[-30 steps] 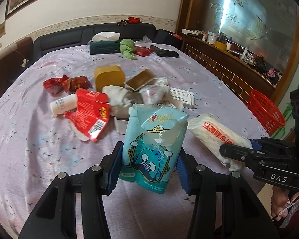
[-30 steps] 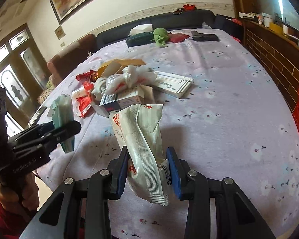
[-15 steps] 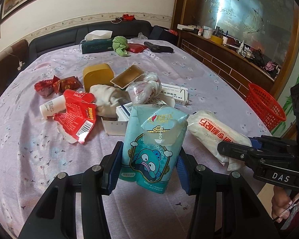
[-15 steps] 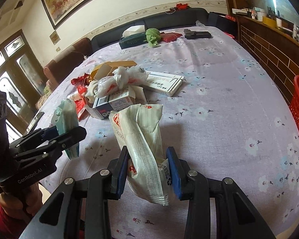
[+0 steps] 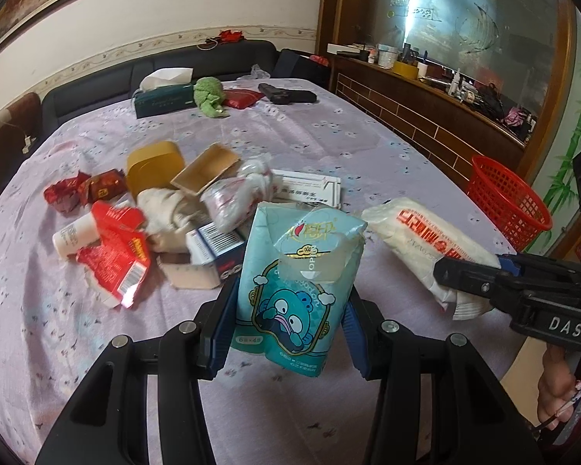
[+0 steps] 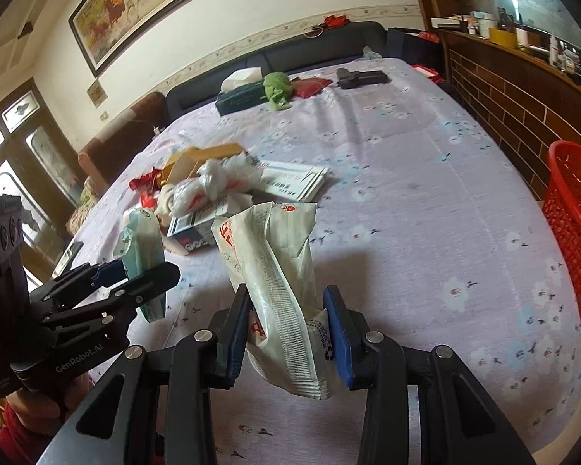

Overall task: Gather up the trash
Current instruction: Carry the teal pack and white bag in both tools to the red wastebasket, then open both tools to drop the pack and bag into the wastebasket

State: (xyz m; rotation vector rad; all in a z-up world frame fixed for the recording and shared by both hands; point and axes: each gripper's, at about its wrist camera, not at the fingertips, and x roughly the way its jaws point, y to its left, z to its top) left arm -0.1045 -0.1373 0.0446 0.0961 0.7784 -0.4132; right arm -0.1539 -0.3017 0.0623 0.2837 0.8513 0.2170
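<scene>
Floral-cloth table [image 5: 329, 147], litter heap mid-left. Left wrist view: left gripper [image 5: 286, 317] clamped on teal tissue pack [image 5: 294, 283], upright, lifted; red basket [image 5: 507, 201] far right, beyond table edge. Right wrist view: right gripper [image 6: 286, 333] clamped on white wrapper [image 6: 279, 283], long axis running away; basket at right, nearer this hand.

A heap of trash [image 5: 197, 209] lay on the table [image 5: 329, 143], toward its left half; behind it, at the far edge, stood a tissue box [image 5: 164, 97], with a cloth [image 5: 210, 97] to its right; a basket [image 5: 507, 201] stood off the table's right side; a sofa [image 5: 174, 60] ran behind the table.
</scene>
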